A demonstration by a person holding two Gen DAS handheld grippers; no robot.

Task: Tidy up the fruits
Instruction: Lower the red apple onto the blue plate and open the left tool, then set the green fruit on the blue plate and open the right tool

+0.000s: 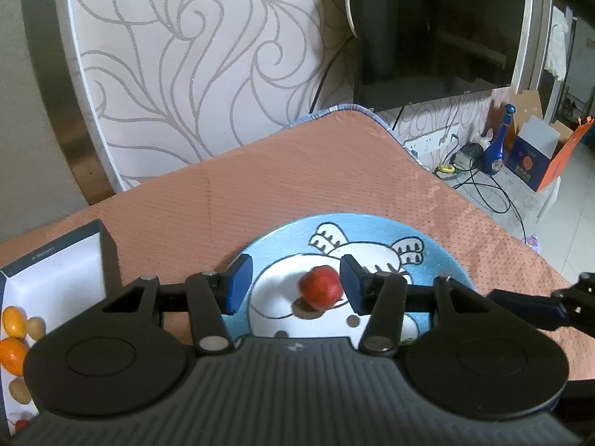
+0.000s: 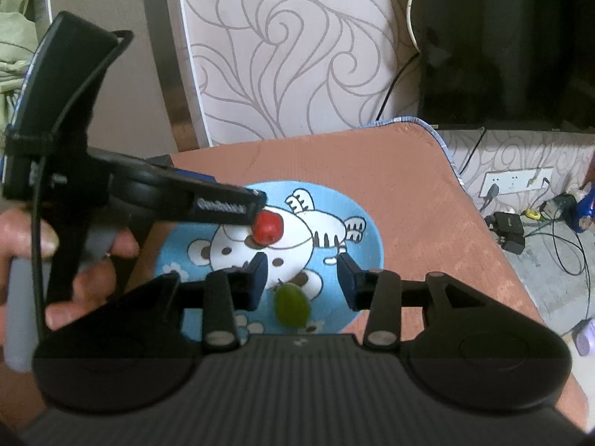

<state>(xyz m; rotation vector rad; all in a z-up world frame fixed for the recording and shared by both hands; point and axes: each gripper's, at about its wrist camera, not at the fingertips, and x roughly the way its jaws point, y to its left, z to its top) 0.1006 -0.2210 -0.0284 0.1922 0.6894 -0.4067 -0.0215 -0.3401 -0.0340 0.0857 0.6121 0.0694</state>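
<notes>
A small red fruit [image 1: 320, 288] lies on the blue cartoon plate [image 1: 282, 238]. My left gripper [image 1: 293, 286] stands open around it: the right pad is close beside the fruit, the left pad well apart. In the right wrist view the same red fruit [image 2: 267, 227] sits at the tip of the left gripper [image 2: 256, 204]. A green fruit [image 2: 292, 304] lies on the near part of the plate [image 2: 364, 238], just beneath the open right gripper [image 2: 303, 282], with neither pad pressing on it. The right gripper's fingers [image 1: 528, 303] reach in from the right.
A white box with a dark rim [image 1: 55, 271] at the left holds several orange, tan and red fruits [image 1: 15, 321]. The orange mat [image 1: 297, 178] ends at the right, with floor cables [image 1: 483, 186] and a blue bottle [image 1: 496, 148] beyond. A hand [image 2: 89, 282] holds the left gripper.
</notes>
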